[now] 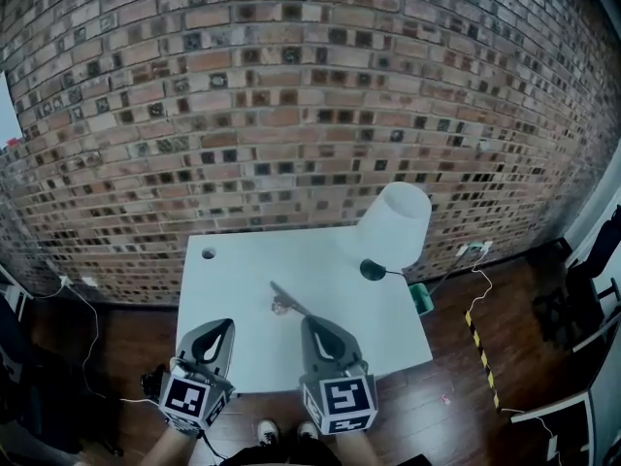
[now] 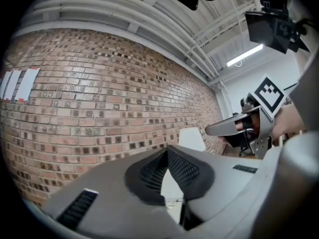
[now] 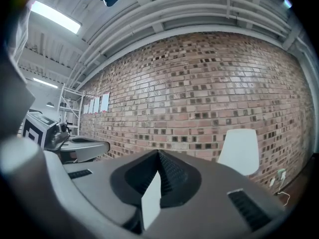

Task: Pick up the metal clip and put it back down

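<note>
**Clip lies just off the right hand-held gripper's nose, slanted across its path**

The metal clip (image 1: 287, 302) rests flat on the white table (image 1: 233, 270), about midway across it and toward the near edge. Its long axis runs on a diagonal. One thin end points away and to the left, toward the brick wall (image 1: 291, 85). The other end comes back toward the person and to the right. A small, darker lump sits partway along it, but from here I cannot make out which part of the clip that is.

The near end lies just beyond the tip of the right hand-held gripper (image 1: 313, 320), a touch to its left, and the two look apart rather than touching. That one is plainly the nearer. The left hand-held gripper (image 1: 224, 324) sits well off to the clip's left, over the table's near edge.

Both point level, out toward the wall, so the clip lies slantwise to each line of approach. I would judge that the right one needs to turn to meet it squarely.

Each has its jaws drawn together at the tips, with only bare table showing through the slit behind, so neither holds anything. They would have to spread before any pickup.

Farther off, a white lamp (image 1: 396, 223) stands near the table's right far corner, well clear.
</note>
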Motion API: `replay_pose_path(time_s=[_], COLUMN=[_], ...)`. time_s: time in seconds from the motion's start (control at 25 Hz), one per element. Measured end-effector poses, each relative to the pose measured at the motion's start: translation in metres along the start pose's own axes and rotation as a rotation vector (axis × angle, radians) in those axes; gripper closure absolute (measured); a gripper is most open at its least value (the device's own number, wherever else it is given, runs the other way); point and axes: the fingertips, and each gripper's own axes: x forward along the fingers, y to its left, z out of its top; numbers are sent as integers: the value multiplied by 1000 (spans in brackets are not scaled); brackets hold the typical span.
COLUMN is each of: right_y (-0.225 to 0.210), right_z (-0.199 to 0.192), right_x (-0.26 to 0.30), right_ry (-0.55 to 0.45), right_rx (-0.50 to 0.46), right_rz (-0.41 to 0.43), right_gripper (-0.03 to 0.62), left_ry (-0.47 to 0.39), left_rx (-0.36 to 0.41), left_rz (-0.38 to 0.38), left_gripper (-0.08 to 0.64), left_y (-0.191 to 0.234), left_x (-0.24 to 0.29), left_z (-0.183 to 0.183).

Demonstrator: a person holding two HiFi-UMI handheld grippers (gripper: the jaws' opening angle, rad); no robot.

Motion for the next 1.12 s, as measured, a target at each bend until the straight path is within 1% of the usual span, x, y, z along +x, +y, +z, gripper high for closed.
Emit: replay_pose_path(time_s=[0.12, 0.28, 0.4, 0.52, 0.64, 0.72, 0.8, 0.88, 1.0, 1.12], right_y=[14, 32, 43, 39, 39, 43, 47, 55, 66, 74], right_z=[-9, 2, 12, 13, 2, -8, -16, -21, -36, -46], right_x=[-18, -46, -81, -128, -187, -230, -267, -300, -348, -387], right_ry=[9, -59, -103, -110, -110, -113, -87, -67, -30, -15], right_rx=[3, 21, -1, -1, 7, 22, 29, 33, 49, 72], right_rz=[30, 69, 94, 92, 116, 138, 146, 157, 166, 174], right_gripper=[595, 597, 595, 595, 595, 595, 595, 596, 597, 597], left_ry=[14, 23, 2, -54, -58, -36, -30, -33, -15, 1], left_rx=[-9, 35, 57, 58, 55, 54, 42, 38, 40, 36], left_rz=[-22, -30, -13, 18, 72, 90, 104, 108, 91, 84], left_gripper=[546, 546, 546, 546, 546, 546, 546, 546, 546, 546], left_y=[-18, -39, -58, -88, -126, -158, -187, -216, -263, -294], left_x=[-19, -49, -74, -102, -143, -174, -201, -225, -258, -284], left_z=[3, 7, 17, 35, 36, 33, 36, 44, 44, 45])
